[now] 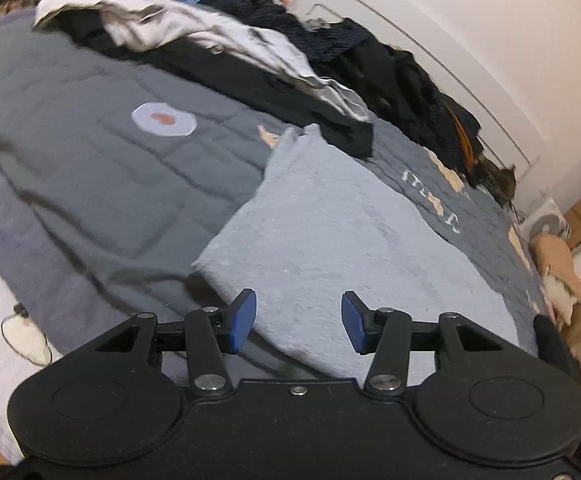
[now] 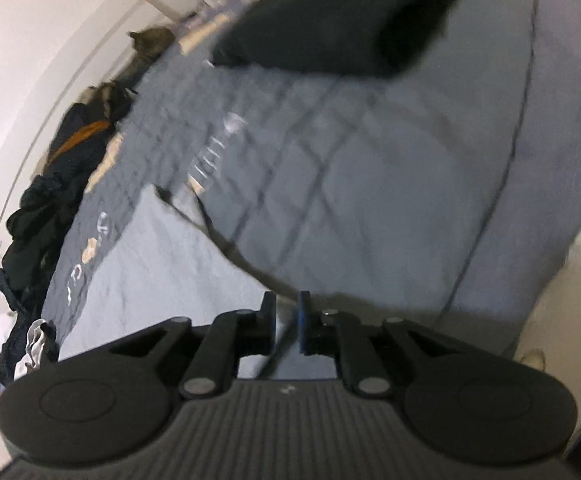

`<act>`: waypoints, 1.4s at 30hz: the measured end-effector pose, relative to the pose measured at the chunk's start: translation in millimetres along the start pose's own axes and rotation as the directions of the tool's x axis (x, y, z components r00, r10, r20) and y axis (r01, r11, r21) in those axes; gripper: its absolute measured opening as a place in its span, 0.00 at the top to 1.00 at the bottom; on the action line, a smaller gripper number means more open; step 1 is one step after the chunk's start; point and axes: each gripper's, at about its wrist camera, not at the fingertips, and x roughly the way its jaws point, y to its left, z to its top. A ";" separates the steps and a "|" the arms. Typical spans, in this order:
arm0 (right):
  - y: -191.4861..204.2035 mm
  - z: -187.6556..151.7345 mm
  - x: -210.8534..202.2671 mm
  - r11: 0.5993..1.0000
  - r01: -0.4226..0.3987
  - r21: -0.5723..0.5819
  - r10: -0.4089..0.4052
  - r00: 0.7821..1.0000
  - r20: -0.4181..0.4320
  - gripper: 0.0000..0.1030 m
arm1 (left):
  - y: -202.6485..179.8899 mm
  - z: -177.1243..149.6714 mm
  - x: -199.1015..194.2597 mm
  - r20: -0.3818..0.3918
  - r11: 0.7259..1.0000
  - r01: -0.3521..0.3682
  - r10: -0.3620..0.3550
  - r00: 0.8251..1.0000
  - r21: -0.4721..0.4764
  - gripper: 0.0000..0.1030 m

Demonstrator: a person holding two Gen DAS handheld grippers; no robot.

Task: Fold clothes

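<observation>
Left gripper [image 1: 298, 318] hangs wide open over the near edge of the light blue cloth [image 1: 330, 240], holding nothing. Right gripper [image 2: 286, 326] is pinched nearly closed on that cloth's edge. The cloth lies flat on the grey quilt [image 1: 90, 168]. Farther back, a clothes pile [image 1: 250, 48] runs along the wall, and there's a folded black garment [image 2: 342, 12] at the far end.

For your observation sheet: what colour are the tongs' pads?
Blue pads, clearest in the left wrist view.

A grey quilted bedspread [image 1: 90, 168] covers the bed, a tabby cat [image 2: 152, 46] lies at its far edge beside the white wall [image 1: 490, 20].
</observation>
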 end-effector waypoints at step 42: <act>117.4 -66.7 -14.1 0.791 -0.348 -0.504 0.260 0.936 -0.239 0.56 | 22.1 -2.7 24.5 0.019 0.974 -0.173 0.178 0.984 -0.145 0.54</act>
